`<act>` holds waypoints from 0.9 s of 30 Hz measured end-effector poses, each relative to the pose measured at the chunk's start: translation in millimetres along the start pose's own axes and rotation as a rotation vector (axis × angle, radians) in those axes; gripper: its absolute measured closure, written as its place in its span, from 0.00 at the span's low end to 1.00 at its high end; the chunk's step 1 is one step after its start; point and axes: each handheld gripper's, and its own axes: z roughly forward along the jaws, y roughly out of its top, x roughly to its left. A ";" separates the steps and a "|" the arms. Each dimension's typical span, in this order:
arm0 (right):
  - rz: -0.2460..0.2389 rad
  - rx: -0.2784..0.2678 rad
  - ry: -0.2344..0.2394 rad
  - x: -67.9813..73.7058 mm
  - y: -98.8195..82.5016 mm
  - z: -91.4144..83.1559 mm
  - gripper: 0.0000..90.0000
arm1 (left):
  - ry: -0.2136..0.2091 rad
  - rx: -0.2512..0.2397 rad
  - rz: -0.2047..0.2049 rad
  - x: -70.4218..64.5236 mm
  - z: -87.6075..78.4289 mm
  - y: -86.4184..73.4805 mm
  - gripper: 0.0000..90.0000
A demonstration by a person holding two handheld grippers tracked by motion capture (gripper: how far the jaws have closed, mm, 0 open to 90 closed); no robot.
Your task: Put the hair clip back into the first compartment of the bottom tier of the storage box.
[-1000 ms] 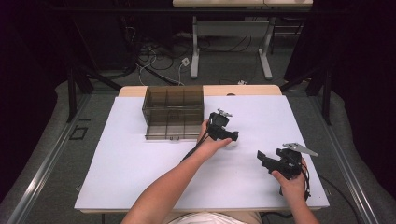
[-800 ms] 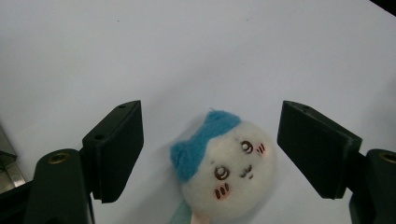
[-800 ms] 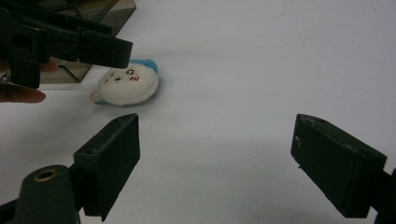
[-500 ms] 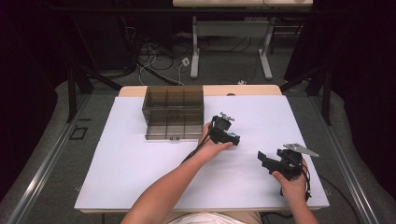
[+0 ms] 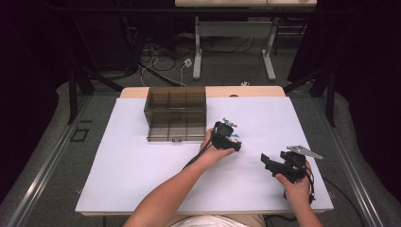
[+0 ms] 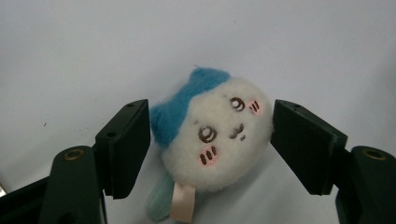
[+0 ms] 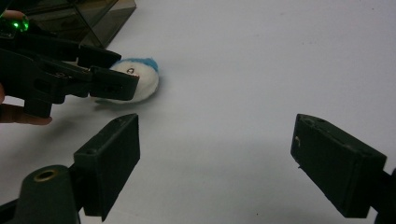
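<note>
A small round plush toy (image 6: 215, 140), white with a blue ear and pink cheeks, lies on the white table (image 5: 142, 179) near the middle. My left gripper (image 6: 211, 121) points down at it. Its jaws have just been closing, and both pads now touch the toy's sides. In the high view the left gripper (image 5: 231, 137) covers most of the toy (image 5: 236, 138), just right of the box. My right gripper (image 5: 265, 160) rests near the front right, jaws apart with nothing between them. The right gripper view (image 7: 217, 135) looks toward the toy (image 7: 142, 77) and the left gripper (image 7: 109, 70).
A brown see-through compartment box (image 5: 175, 113) stands at the back of the table, just left of the toy; its corner shows in the right gripper view (image 7: 70, 18). Bare white tabletop lies between the two grippers. Cables and table legs are on the floor beyond.
The left gripper has shifted slightly toward the near right over the toy. The right hand and gripper have stayed put.
</note>
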 end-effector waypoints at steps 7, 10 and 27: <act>0.014 0.019 0.000 -3.8 0.1 -0.4 0.17 | -0.007 -0.004 0.004 1.1 -0.8 0.1 0.41; 0.011 0.015 -0.002 -3.6 0.3 -0.7 0.17 | -0.005 -0.007 0.000 0.5 -0.5 -0.5 0.42; 0.003 0.012 -0.002 -2.4 -0.5 -1.0 0.17 | 0.016 0.007 0.030 -3.0 -0.6 -1.2 0.48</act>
